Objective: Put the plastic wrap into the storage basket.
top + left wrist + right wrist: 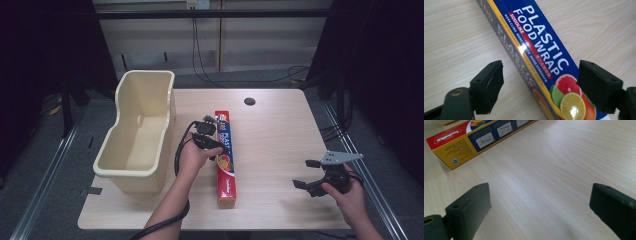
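Pale wood counter [280, 125] carries a plastic food wrap box [225, 159], its long axis running away from the person. Left hand-held gripper [540, 86] straddles the box mid-length, jaws parted and not yet pressing (the nearer hand). Right hand-held gripper [311, 175] waits released, well apart.
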Motion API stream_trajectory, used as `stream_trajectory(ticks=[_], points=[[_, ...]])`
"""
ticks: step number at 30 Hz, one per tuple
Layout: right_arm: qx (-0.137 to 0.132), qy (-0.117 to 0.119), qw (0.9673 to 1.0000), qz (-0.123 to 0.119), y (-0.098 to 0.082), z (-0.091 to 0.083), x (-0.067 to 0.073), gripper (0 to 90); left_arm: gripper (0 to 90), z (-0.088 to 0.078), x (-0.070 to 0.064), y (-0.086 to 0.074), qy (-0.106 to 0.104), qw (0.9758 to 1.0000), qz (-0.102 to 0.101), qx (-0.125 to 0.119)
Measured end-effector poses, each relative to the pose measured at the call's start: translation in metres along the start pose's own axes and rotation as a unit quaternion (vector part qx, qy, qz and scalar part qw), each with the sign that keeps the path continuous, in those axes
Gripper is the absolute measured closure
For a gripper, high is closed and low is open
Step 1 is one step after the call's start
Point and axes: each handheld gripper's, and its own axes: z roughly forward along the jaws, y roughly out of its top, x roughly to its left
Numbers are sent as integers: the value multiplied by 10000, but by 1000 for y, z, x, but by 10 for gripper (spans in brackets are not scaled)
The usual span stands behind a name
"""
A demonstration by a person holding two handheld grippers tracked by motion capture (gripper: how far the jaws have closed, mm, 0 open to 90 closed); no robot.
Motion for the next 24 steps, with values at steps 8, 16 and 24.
stream_trajectory(ticks=[8, 16, 24], points=[[-42, -7, 10000, 38, 0, -1, -1, 32, 210, 11, -6, 10, 131, 9998, -146, 94], [-53, 17, 10000, 29, 1, -1, 0, 32, 212, 23, -9, 15, 162, 9994, -233, 184], [-68, -3, 10000, 30, 1, -1, 0, 32, 205, 34, -13, 19, 296, 9987, -319, 249]])
